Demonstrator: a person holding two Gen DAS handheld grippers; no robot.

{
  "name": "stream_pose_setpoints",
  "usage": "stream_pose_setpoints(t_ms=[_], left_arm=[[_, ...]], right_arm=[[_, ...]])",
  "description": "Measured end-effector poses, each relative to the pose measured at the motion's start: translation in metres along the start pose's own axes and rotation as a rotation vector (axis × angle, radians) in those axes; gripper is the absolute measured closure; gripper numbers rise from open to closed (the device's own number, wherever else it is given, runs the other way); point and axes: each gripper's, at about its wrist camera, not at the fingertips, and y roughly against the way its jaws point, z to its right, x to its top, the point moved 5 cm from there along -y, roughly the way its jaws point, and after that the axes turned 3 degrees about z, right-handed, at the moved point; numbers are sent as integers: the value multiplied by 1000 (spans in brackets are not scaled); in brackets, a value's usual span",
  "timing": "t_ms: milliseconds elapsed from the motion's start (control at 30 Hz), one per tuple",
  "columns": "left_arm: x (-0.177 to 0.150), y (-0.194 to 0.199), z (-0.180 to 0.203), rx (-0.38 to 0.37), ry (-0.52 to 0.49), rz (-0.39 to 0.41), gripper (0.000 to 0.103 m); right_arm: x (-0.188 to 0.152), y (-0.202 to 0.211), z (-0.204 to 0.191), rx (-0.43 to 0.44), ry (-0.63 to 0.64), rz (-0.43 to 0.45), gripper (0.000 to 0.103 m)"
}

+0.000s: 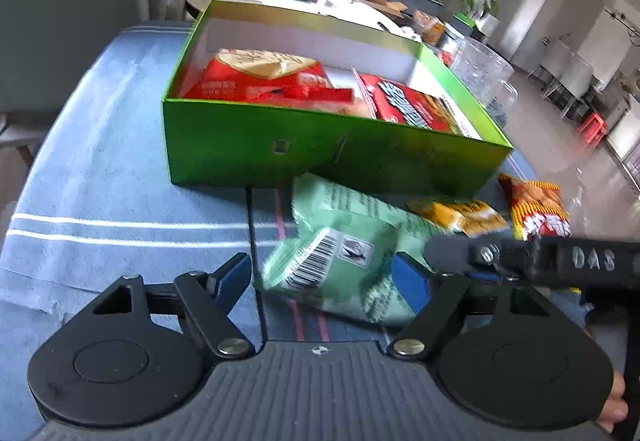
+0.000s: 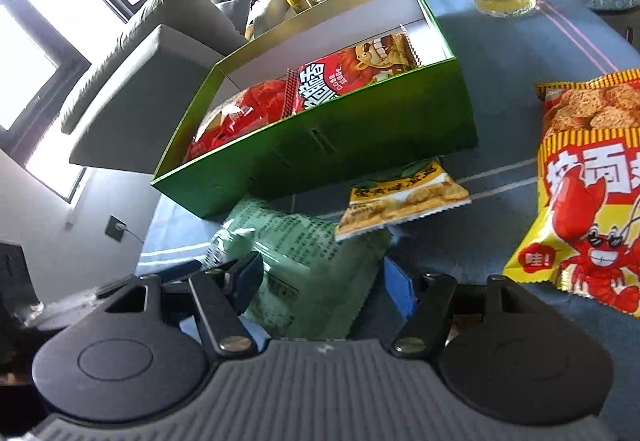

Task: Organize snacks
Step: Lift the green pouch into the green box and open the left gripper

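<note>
The green packet [image 2: 308, 273], lying on the bench [image 1: 120, 169] just before the green box [image 1: 320, 157], is being approached; both tongs [image 1: 324, 277] [image 2: 320, 277] stand apart, seemingly untouching. Closing, then boxing, is called for.

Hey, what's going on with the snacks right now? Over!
Both grippers open, left gripper and right gripper straddling the green snack bag. Green box half full. Small yellow packet overlaps the bag.
</note>
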Motion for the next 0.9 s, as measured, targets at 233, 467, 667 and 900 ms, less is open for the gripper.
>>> stream_pose_setpoints(t_ms=[233, 467, 667, 900], left_arm=[[-8, 0, 15, 8, -78, -3, 26], [-9, 3, 25, 18, -130, 21, 27], [-1, 32, 37, -9, -158, 101, 27], [14, 72, 51, -13, -188, 213, 27]], right_arm=[[1, 1, -2, 5, -40, -5, 34], [-1, -7, -11, -30, 1, -9, 33], [-1, 8, -23, -6, 47, 54, 33], [13, 42, -45, 59, 90, 171, 33]])
